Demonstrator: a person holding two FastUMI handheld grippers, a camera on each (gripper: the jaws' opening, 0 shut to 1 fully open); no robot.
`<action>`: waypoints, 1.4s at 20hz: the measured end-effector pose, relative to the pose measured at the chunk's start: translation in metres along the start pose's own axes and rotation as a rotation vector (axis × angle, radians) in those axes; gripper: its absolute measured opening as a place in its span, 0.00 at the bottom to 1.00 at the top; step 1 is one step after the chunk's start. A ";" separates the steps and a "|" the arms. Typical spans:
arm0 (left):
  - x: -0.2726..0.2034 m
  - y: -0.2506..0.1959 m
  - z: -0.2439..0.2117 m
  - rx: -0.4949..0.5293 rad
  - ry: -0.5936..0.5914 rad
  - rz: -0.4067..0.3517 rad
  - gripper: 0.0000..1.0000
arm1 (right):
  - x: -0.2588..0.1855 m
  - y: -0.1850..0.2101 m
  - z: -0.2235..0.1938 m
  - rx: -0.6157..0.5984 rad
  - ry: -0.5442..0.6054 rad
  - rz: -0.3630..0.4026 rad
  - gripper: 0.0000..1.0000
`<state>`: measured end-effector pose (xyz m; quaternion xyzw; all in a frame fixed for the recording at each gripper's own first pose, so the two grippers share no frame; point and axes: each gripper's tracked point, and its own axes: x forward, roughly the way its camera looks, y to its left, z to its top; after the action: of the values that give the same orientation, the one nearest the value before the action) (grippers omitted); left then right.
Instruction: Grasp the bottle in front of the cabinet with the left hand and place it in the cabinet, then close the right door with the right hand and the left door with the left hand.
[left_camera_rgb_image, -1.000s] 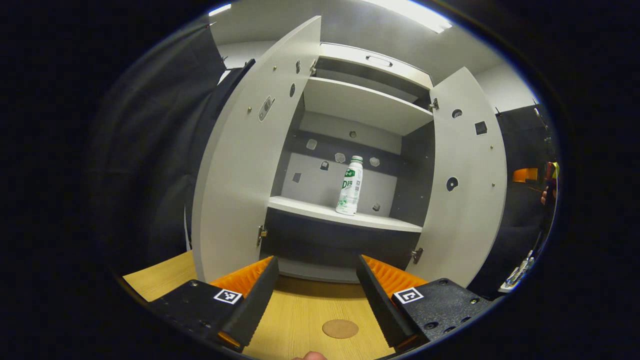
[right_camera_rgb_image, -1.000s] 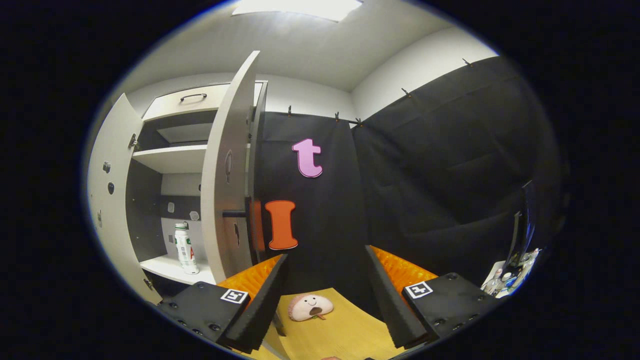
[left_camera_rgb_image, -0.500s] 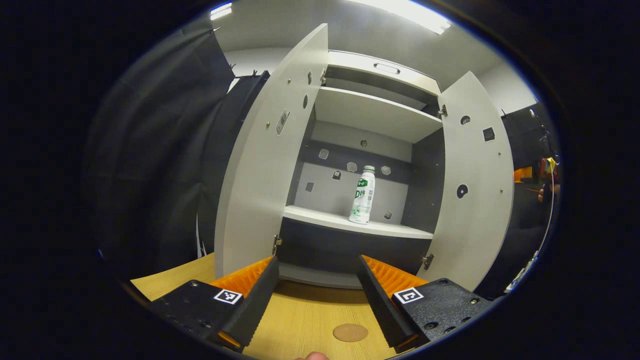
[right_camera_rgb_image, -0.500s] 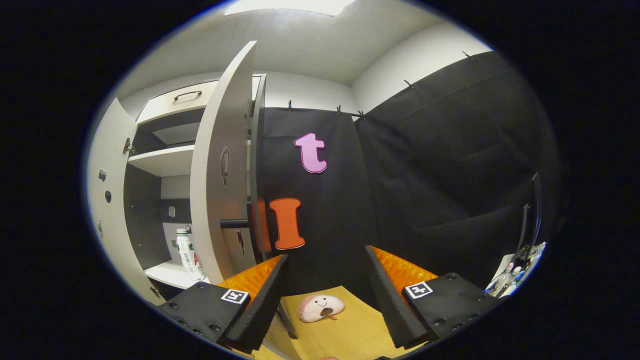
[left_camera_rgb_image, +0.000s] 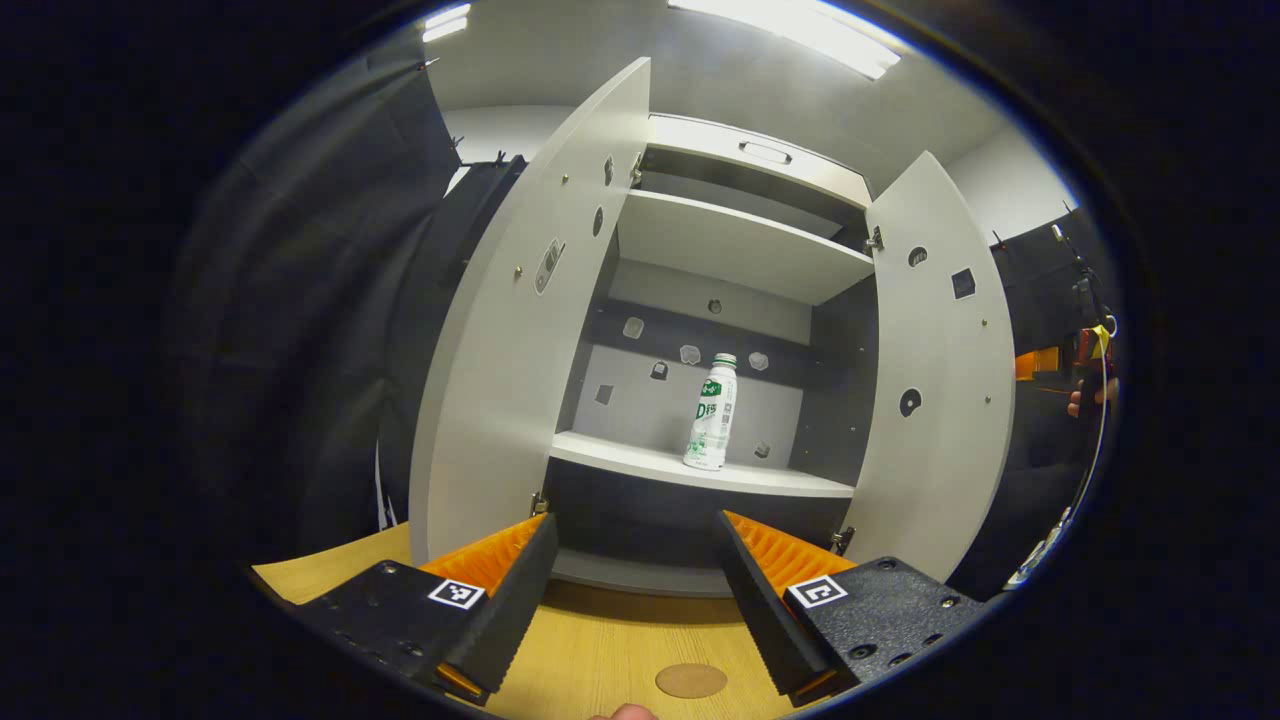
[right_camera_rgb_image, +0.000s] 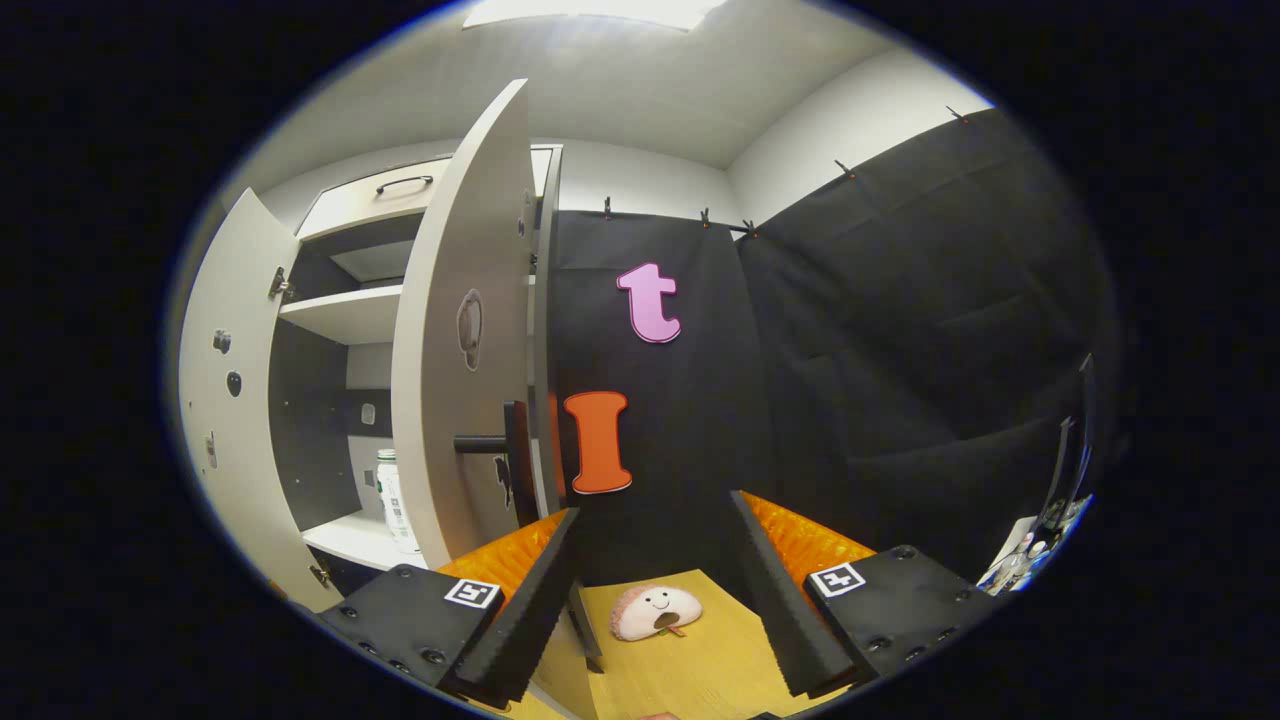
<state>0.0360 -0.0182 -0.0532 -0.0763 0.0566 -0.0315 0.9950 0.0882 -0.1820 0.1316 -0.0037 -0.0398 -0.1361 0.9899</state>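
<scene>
1. In the left gripper view: left gripper (left_camera_rgb_image: 632, 590) low at the bottom, fingers spread wide apart, nothing between them, nothing held.
2. Under it, a wooden table (left_camera_rgb_image: 600, 650) with a small round brown coaster (left_camera_rgb_image: 691, 681) lying flat.
3. Straight ahead, a pale grey cabinet (left_camera_rgb_image: 740, 165) standing on the table, both doors swung open.
4. Left door (left_camera_rgb_image: 510, 350) wide open on the left side, right door (left_camera_rgb_image: 935, 380) wide open on the right side.
5. Bottle (left_camera_rgb_image: 711, 412), white with a green label, standing upright on the lower shelf (left_camera_rgb_image: 640, 462) inside the cabinet, a bit right of the middle, well apart from the gripper.
6. Another shelf (left_camera_rgb_image: 730, 245) higher up, bare on its underside.
7. Far right in that view, a person's hand (left_camera_rgb_image: 1085, 400) by the edge.
8. In the right gripper view: right gripper (right_camera_rgb_image: 650, 590) also low at the bottom, fingers spread wide, nothing held.
9. Just past its fingers, a small pink plush toy (right_camera_rgb_image: 655, 611) with a smiley face, lying on the wooden table.
10. To the left there, the right door seen edge-on, with a dark bar handle (right_camera_rgb_image: 490, 441) sticking out, near the gripper but not touching.
11. Behind that door, part of the bottle peeking out on the lower shelf.
</scene>
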 end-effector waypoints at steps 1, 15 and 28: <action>0.000 -0.001 -0.002 -0.009 0.007 -0.004 0.95 | -0.002 0.006 0.000 0.001 0.002 0.015 0.97; -0.014 0.020 0.006 0.033 0.004 0.041 0.95 | -0.002 0.106 -0.004 -0.001 0.022 0.216 0.96; -0.018 0.029 0.013 0.044 -0.008 0.073 0.95 | -0.001 0.182 -0.026 0.014 0.084 0.380 0.97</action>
<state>0.0214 0.0138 -0.0434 -0.0525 0.0547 0.0039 0.9971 0.1382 -0.0066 0.1058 0.0012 0.0019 0.0534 0.9986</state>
